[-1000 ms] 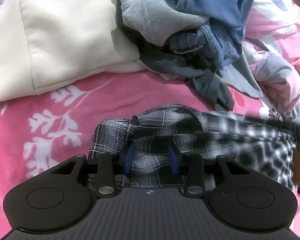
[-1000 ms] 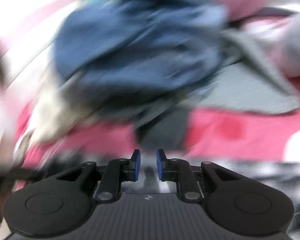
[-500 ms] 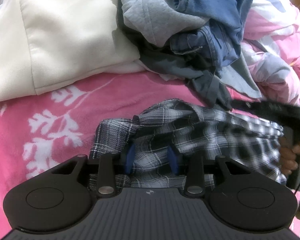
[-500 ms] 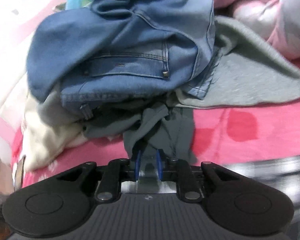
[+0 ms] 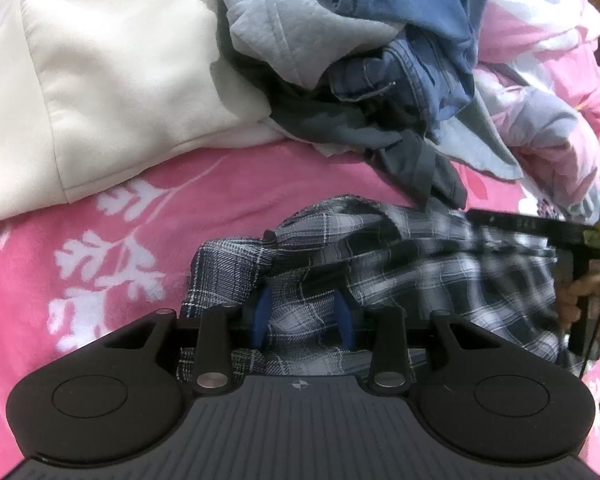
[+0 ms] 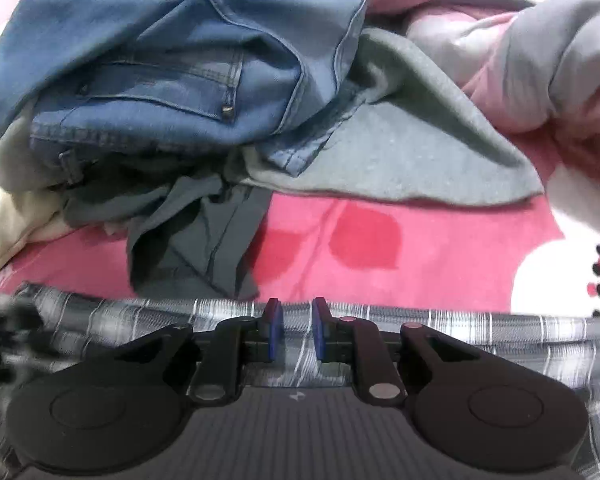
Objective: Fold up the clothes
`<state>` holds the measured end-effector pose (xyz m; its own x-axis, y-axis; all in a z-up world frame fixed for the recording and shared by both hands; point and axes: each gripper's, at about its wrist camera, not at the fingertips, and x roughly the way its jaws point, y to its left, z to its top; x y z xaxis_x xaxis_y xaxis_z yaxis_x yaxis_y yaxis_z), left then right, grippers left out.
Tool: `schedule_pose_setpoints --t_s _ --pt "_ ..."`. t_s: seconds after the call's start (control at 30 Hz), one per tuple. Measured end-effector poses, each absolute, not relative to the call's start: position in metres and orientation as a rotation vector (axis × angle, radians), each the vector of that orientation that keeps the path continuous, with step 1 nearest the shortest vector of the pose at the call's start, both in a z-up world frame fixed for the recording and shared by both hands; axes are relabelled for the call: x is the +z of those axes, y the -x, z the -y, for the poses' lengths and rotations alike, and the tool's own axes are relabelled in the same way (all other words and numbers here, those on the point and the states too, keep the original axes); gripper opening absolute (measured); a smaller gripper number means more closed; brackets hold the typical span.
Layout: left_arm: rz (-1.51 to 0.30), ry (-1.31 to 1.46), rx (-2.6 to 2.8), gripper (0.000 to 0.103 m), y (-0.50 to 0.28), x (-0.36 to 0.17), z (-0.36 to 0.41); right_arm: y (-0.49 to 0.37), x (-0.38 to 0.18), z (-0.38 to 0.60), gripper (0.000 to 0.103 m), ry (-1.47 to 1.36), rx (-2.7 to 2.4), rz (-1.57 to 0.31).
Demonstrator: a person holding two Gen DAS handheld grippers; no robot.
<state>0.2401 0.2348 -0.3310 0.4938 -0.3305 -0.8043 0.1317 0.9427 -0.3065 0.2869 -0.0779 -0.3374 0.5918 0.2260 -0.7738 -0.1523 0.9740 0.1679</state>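
A black-and-white plaid garment point(image 5: 440, 272) lies crumpled on the pink blanket point(image 5: 112, 208). My left gripper point(image 5: 302, 316) is shut on a bunched fold at its left end, and the cloth fills the space between the blue pads. In the right wrist view the plaid garment's point(image 6: 480, 326) upper edge runs straight across under my right gripper point(image 6: 297, 330). Its pads stand a narrow gap apart right over that edge, and I see no cloth pinched between them. A hand point(image 5: 576, 296) holds a black gripper body at the right edge of the left wrist view.
Beyond the plaid garment is a pile: blue jeans point(image 6: 172, 68), a light grey sweatshirt point(image 6: 400, 152), and a dark grey garment point(image 6: 204, 240) hanging down toward the plaid edge. A cream cloth point(image 5: 100, 60) lies far left. A pink-and-white quilt point(image 5: 540, 100) is heaped at the right.
The right gripper has swung down from the jeans pile to the plaid garment's upper edge. In the left view, that hand and gripper came in at the right. The left gripper kept its hold.
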Motion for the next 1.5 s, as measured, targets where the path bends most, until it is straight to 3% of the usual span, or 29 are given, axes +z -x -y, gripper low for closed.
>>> schedule_pose_setpoints --t_s 0.23,0.43,0.63,0.77,0.87,1.1,1.2,1.3,1.5 --pt "-1.032 0.149 -0.288 0.039 -0.239 -0.323 -0.226 -0.259 -0.299 0.115 0.023 0.015 0.296 -0.85" --pt "-1.02 0.025 -0.275 0.04 -0.233 -0.314 -0.21 -0.269 -0.306 0.103 0.032 0.353 0.618 -0.863" --pt "-0.918 -0.11 -0.289 0.042 -0.213 -0.276 -0.187 -0.295 -0.327 0.093 0.032 0.464 0.8 -0.954" --pt "-0.868 -0.126 -0.39 0.044 -0.212 -0.274 -0.144 -0.309 -0.326 0.097 0.032 0.446 0.843 -1.016" --pt "-0.851 -0.306 -0.443 0.044 -0.23 -0.3 -0.089 -0.315 -0.328 0.1 0.032 0.441 0.873 -1.062" --pt "-0.849 -0.52 -0.519 0.044 -0.271 -0.351 -0.025 -0.306 -0.325 0.1 0.015 0.535 0.919 -1.062" --pt "-0.849 -0.556 -0.54 0.041 -0.275 -0.354 -0.022 -0.3 -0.325 0.103 0.002 0.555 0.922 -1.03" --pt "-0.829 -0.576 -0.539 0.036 -0.273 -0.35 -0.022 -0.297 -0.314 0.106 0.001 0.527 0.89 -0.963" --pt "-0.804 -0.593 -0.49 0.036 -0.275 -0.351 -0.024 -0.3 -0.312 0.11 0.001 0.511 0.841 -0.911"
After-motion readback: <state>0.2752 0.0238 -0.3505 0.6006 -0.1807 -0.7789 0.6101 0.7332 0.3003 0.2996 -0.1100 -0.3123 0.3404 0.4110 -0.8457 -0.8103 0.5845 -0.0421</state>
